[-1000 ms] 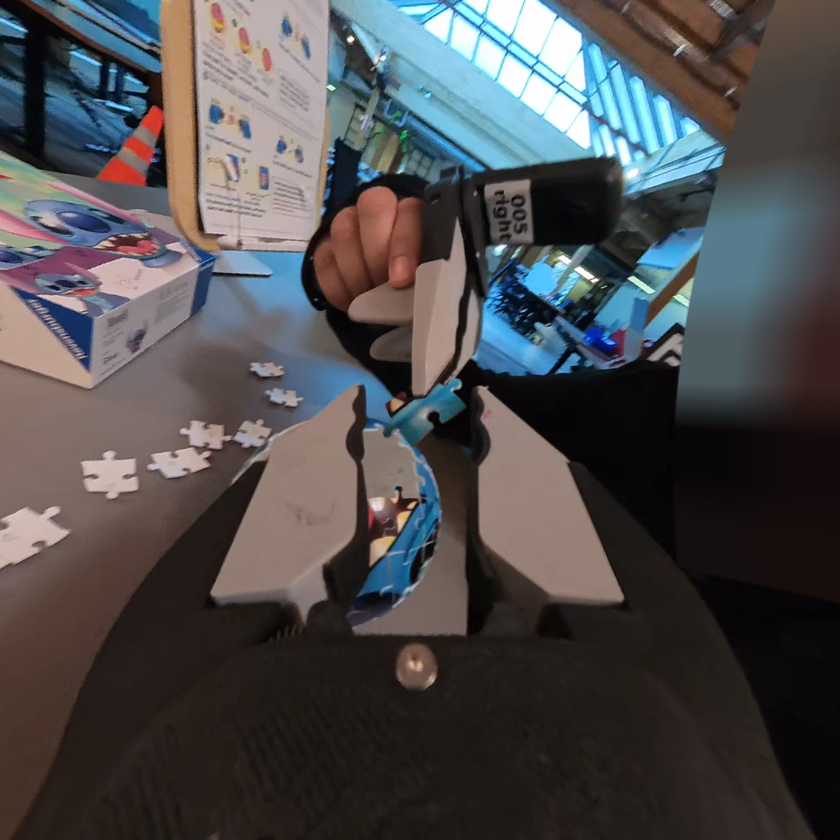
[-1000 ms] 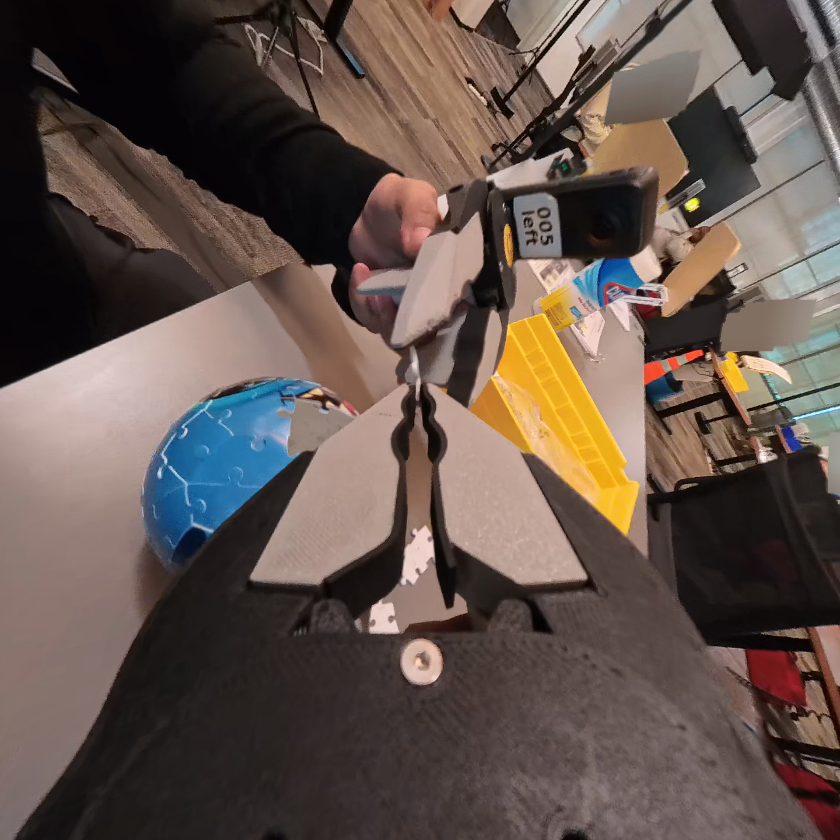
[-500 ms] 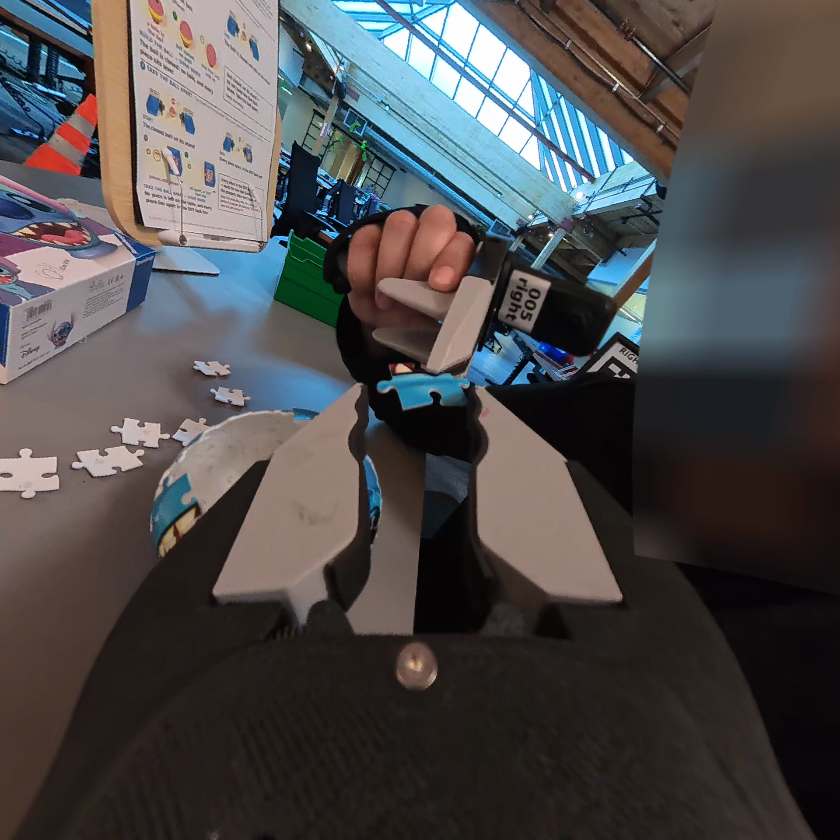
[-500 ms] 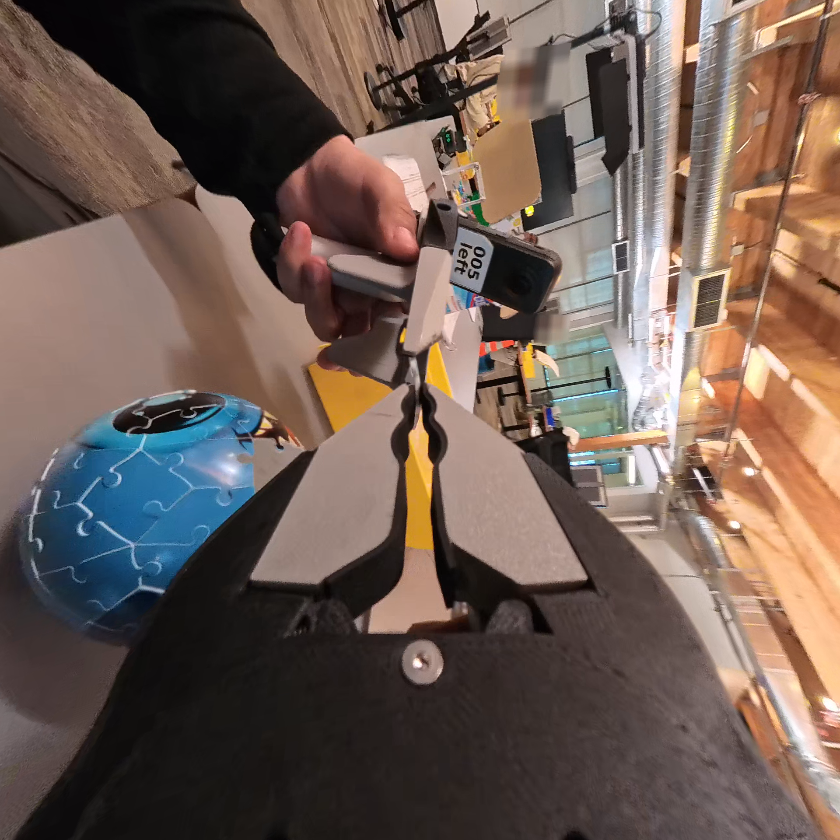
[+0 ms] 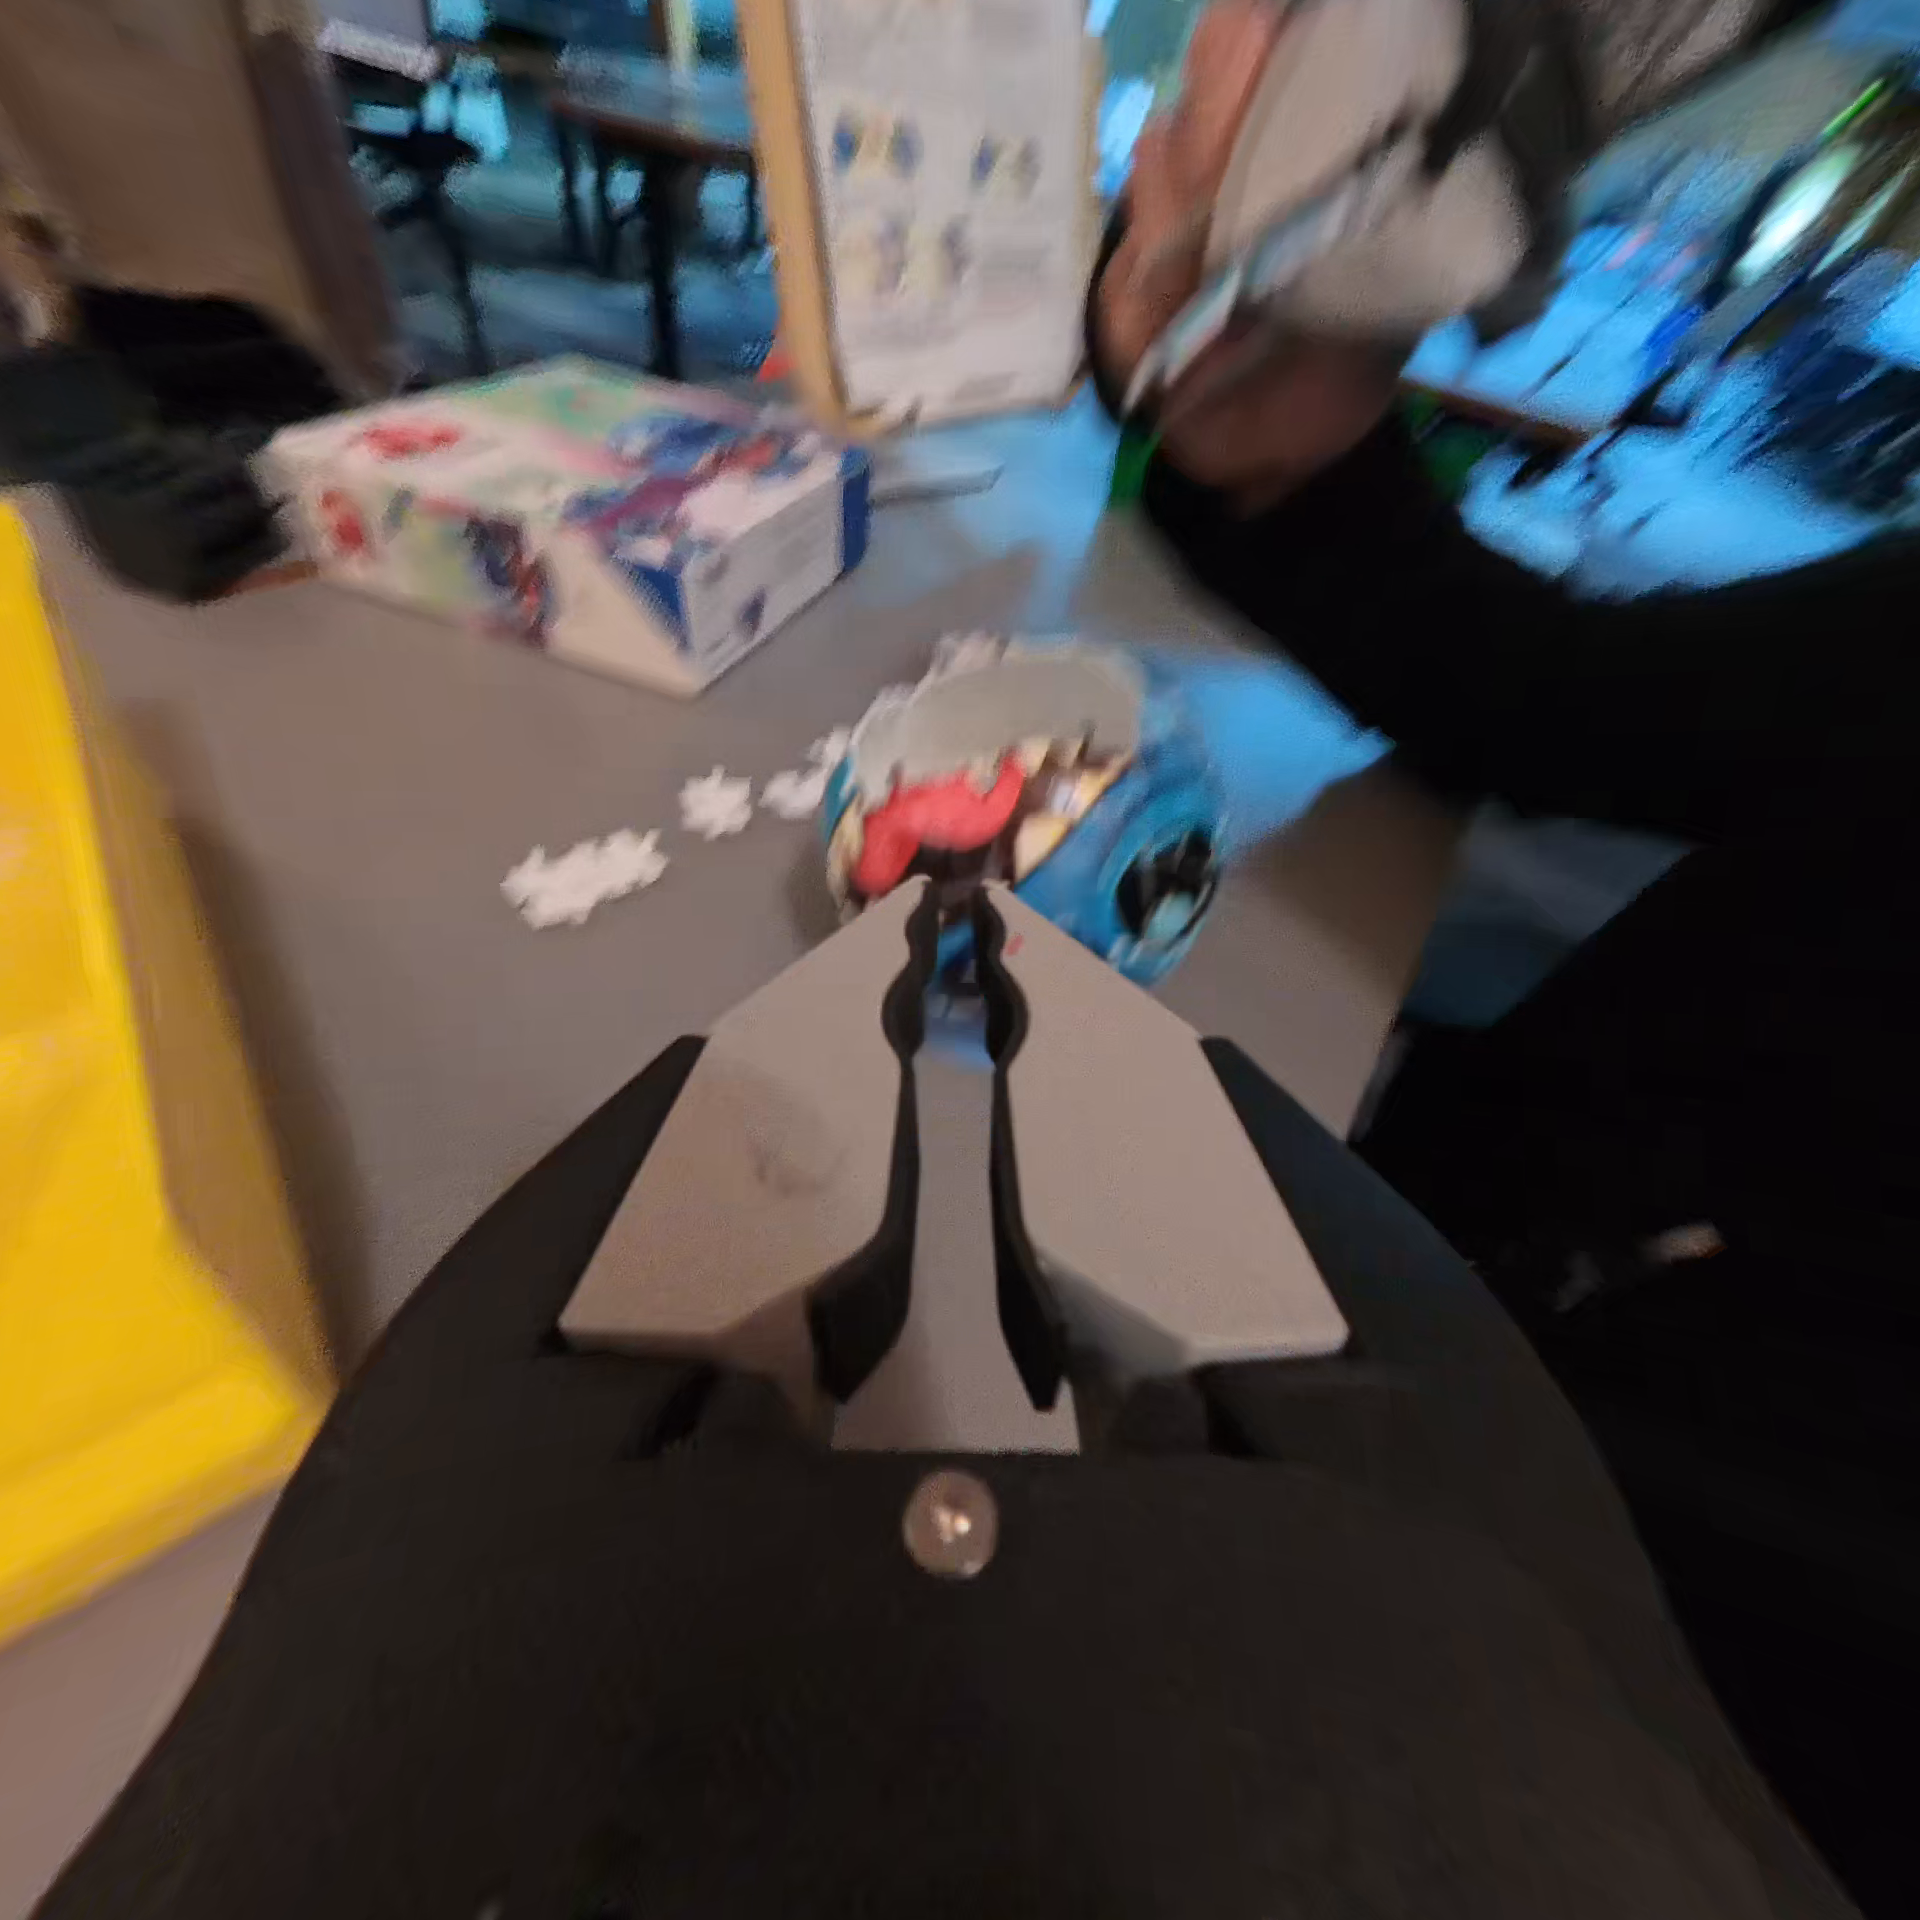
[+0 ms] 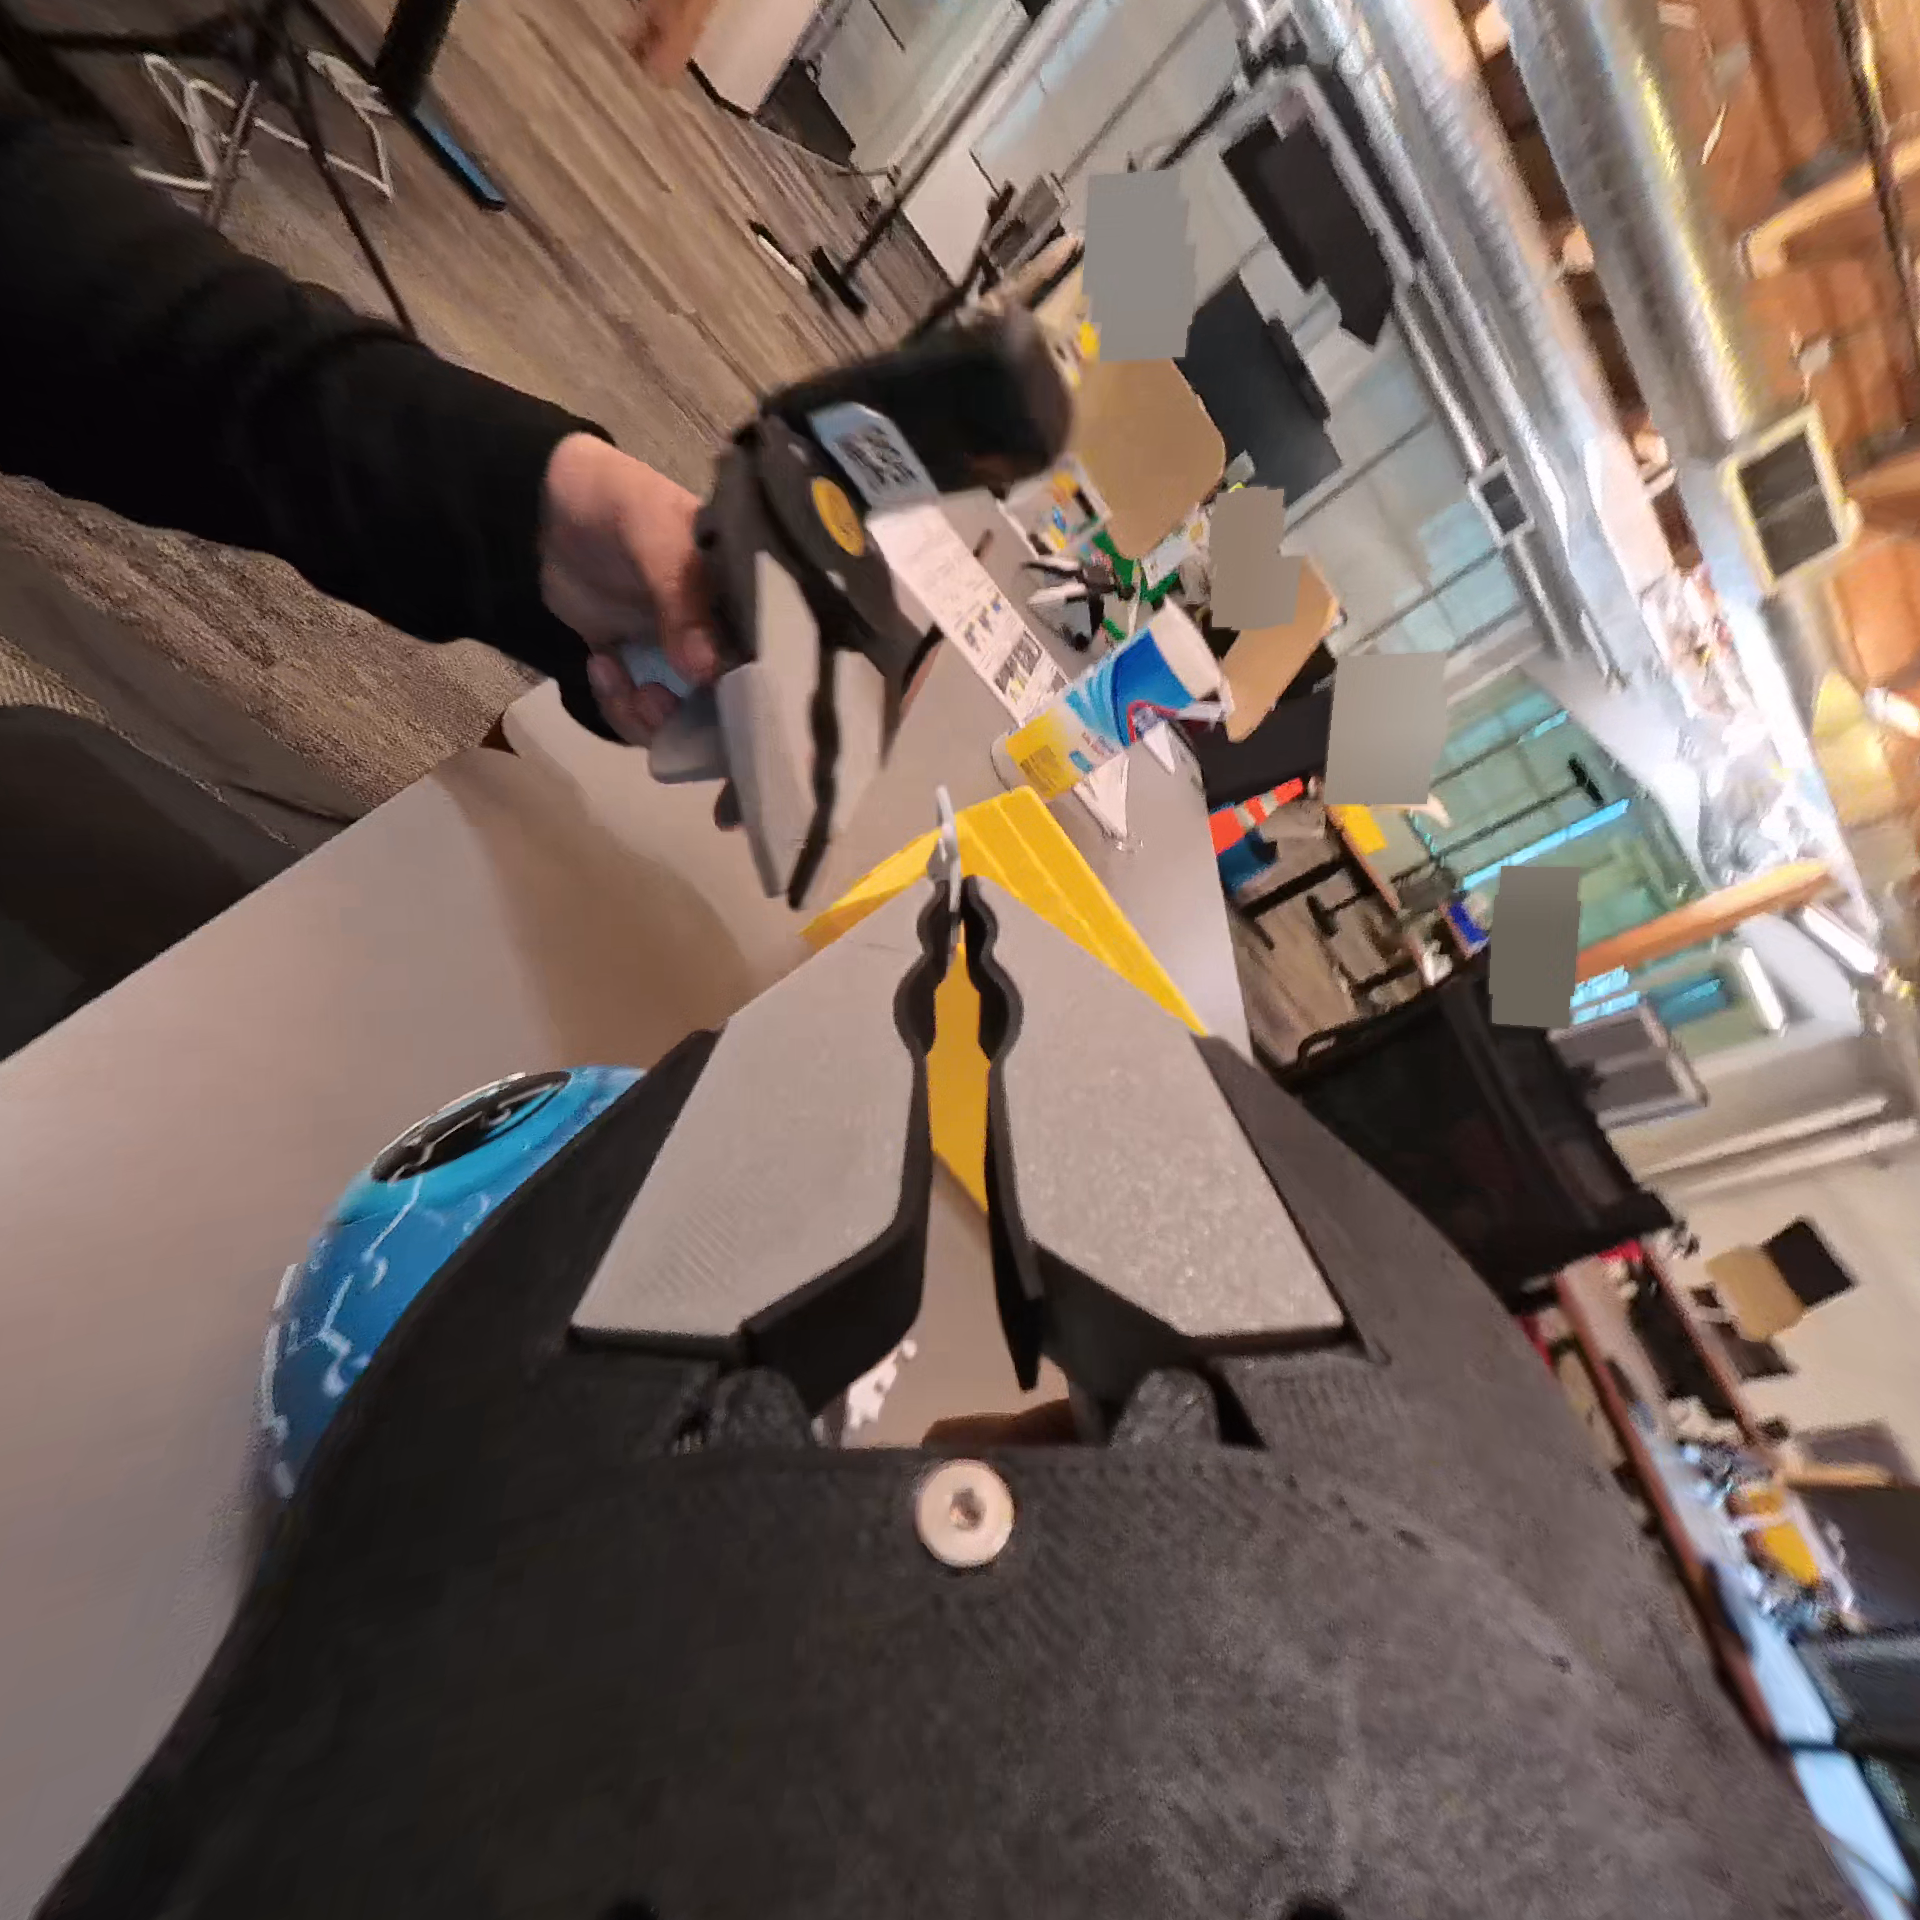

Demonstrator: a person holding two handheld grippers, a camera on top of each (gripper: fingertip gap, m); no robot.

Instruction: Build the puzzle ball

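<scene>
The blue puzzle ball (image 5: 1132, 821) sits on the grey table (image 5: 395, 956) with a ragged opening on top; this view is blurred. My left gripper (image 5: 956, 906) points at the ball from just in front, jaws nearly together with nothing between them. It also shows in the right wrist view (image 6: 795, 810), held by a hand. My right gripper (image 6: 958, 894) is shut on a puzzle piece (image 6: 943, 836), seen edge-on, above the table. The ball (image 6: 416, 1226) lies low to its left. The right gripper (image 5: 1299, 208) appears blurred up high in the left wrist view.
Several loose white pieces (image 5: 587, 875) lie left of the ball. The puzzle box (image 5: 561, 520) and an instruction board (image 5: 935, 197) stand behind. A yellow bin (image 5: 104, 1143) is at the left, and also shows in the right wrist view (image 6: 1039, 883). A dark sleeve (image 5: 1558, 675) is at the right. Left tips to right tips: about 11 cm.
My left gripper has swung away from the right gripper and down toward the ball, and its jaws have closed from wide open. The right gripper still holds the piece.
</scene>
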